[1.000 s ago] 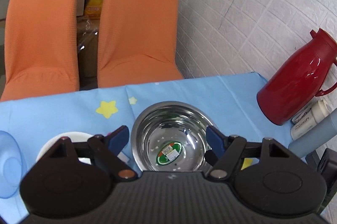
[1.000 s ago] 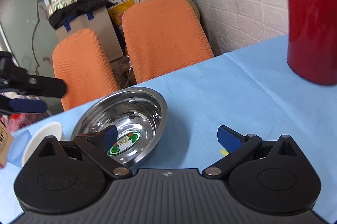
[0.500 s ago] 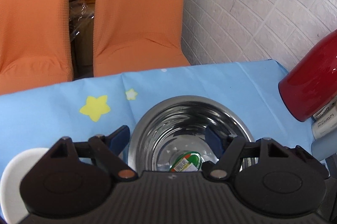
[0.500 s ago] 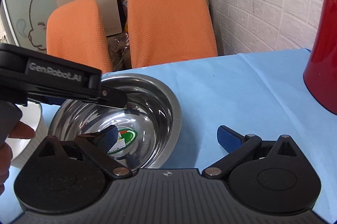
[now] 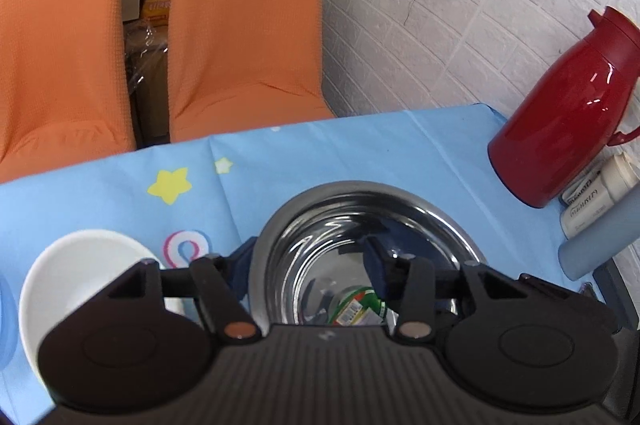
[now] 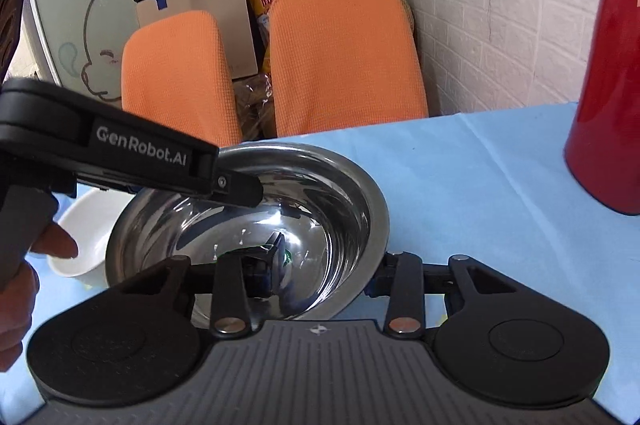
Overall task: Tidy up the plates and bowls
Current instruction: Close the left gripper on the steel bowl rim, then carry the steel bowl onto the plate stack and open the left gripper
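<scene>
Both my grippers, left (image 5: 308,265) and right (image 6: 324,273), straddle the shiny round steel bowl's (image 6: 340,193) rim, jaws narrowed; clamp contact unclear.

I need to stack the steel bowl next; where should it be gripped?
Grip the steel bowl by its thin upright rim, coming from above at the near side, one finger inside and one outside. Its walls are too wide and smooth to span.

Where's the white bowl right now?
In the left wrist view, the white bowl sits at lower left on the blue tablecloth, just left of the steel bowl.
</scene>
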Demonstrator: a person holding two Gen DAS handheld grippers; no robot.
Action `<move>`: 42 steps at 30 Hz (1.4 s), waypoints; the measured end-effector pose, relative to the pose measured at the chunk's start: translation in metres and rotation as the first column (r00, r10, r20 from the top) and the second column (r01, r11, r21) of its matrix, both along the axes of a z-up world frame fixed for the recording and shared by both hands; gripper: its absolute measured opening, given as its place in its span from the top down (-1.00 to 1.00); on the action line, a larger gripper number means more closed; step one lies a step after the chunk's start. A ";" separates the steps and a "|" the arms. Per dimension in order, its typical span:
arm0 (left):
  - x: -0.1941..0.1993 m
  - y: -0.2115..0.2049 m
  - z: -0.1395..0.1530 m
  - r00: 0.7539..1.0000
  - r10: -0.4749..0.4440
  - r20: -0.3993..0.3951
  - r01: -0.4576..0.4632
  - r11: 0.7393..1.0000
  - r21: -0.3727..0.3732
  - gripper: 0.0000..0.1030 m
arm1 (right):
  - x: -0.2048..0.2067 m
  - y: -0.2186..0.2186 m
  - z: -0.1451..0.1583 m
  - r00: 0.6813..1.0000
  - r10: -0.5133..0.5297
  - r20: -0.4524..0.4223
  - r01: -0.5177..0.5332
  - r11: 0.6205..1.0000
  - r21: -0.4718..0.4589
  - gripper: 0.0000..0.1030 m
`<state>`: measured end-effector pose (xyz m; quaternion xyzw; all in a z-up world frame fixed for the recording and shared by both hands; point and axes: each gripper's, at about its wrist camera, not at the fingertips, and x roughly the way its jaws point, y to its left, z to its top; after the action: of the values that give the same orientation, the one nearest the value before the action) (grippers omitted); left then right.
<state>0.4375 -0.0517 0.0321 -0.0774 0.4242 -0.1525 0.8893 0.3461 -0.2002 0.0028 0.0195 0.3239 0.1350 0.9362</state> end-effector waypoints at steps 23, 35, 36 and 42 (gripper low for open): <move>-0.228 0.033 -0.026 0.999 0.026 0.024 -0.026 1.000 0.011 0.05 | -0.183 0.021 -0.026 0.991 0.135 -0.012 -0.135 0.990 0.029 -0.62; -0.252 0.035 -0.042 0.999 0.040 0.004 -0.040 0.999 -0.012 0.01 | -0.211 0.021 -0.036 0.989 0.147 -0.005 -0.147 0.989 -0.015 -0.69; -0.254 0.034 -0.043 0.999 0.042 0.002 -0.042 0.999 -0.011 0.00 | -0.214 0.021 -0.037 0.989 0.150 -0.011 -0.150 0.989 -0.014 -0.69; -0.259 0.027 -0.046 1.000 0.011 0.020 -0.011 1.000 -0.020 -0.13 | -0.221 0.013 -0.041 0.989 0.146 -0.026 -0.145 0.989 0.020 -0.93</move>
<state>0.1783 -0.0249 -0.0136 -0.0872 0.4134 -0.1525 0.8935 0.1251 -0.1868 -0.0382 0.0062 0.3361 0.2055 0.9191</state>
